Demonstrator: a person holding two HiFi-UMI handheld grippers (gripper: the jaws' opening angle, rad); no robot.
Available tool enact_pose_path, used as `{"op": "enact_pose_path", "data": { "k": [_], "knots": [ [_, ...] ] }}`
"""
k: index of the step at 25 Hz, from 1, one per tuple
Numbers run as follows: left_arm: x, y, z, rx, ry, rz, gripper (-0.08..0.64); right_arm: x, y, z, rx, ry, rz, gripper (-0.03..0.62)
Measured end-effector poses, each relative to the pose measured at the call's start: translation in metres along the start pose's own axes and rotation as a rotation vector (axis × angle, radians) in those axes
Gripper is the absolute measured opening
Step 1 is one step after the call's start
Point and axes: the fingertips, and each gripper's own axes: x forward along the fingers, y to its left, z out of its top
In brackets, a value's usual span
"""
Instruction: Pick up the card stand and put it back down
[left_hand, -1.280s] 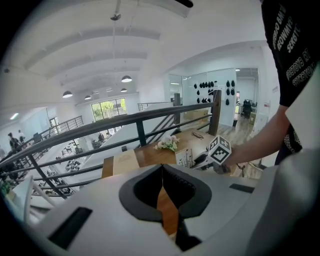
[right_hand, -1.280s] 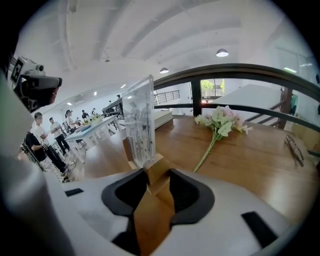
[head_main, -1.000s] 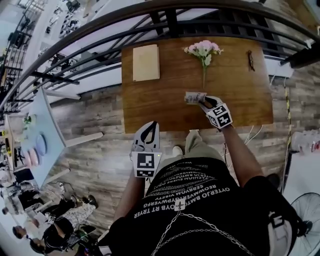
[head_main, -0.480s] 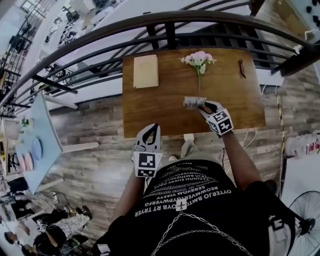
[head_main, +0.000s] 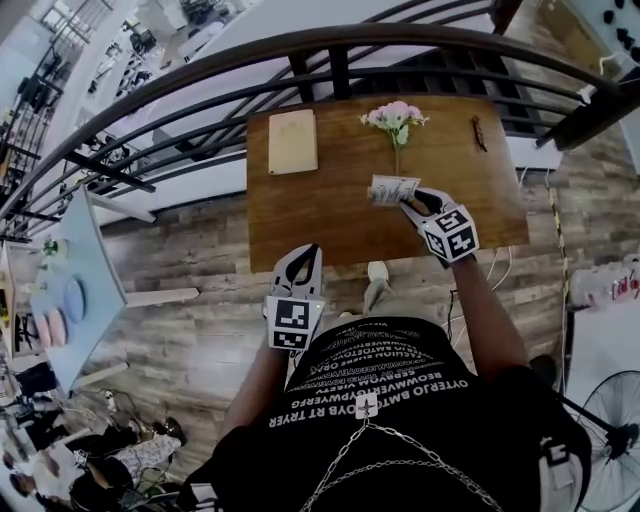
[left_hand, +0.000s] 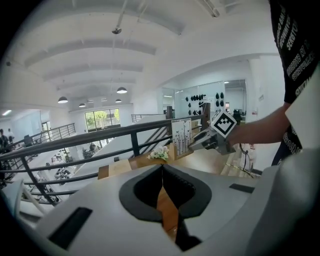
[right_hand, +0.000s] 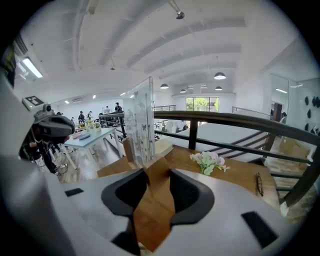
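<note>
Since the frame one second back, the right gripper has carried the card stand slightly farther over the table, toward the cut end of the flower stem. More of the card's pale face now turns up to the head view. I read this as the lift phase under way, with the set-down not yet begun. The table is bare wood over most of its top. A tan pad lies flat at its far left. The flowers lie at far centre, stem pointing at the stand. A small dark item sits well apart at far right. The card stand is upright, its clear panel rising just ahead of the right jaws, which clamp its wooden base between them. I judge the base to be off the tabletop, but no view shows the clearance plainly. The left gripper hangs off the near table edge with its jaw tips together and nothing between them. For the set-down, I keep the base level and lower it clear of the flower stem before I release.
</note>
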Motion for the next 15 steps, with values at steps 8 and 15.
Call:
{"op": "enact_pose_path", "data": {
  "k": [8, 15],
  "knots": [
    [-0.009, -0.01, 0.0, 0.019, -0.018, -0.046, 0.028, -0.027, 0.017, 0.041, -0.065, -0.037, 0.006, 0.155],
    [-0.021, -0.011, -0.001, 0.015, -0.034, -0.043, 0.028, -0.05, 0.024, 0.059, -0.056, -0.058, -0.002, 0.153]
  ]
}}
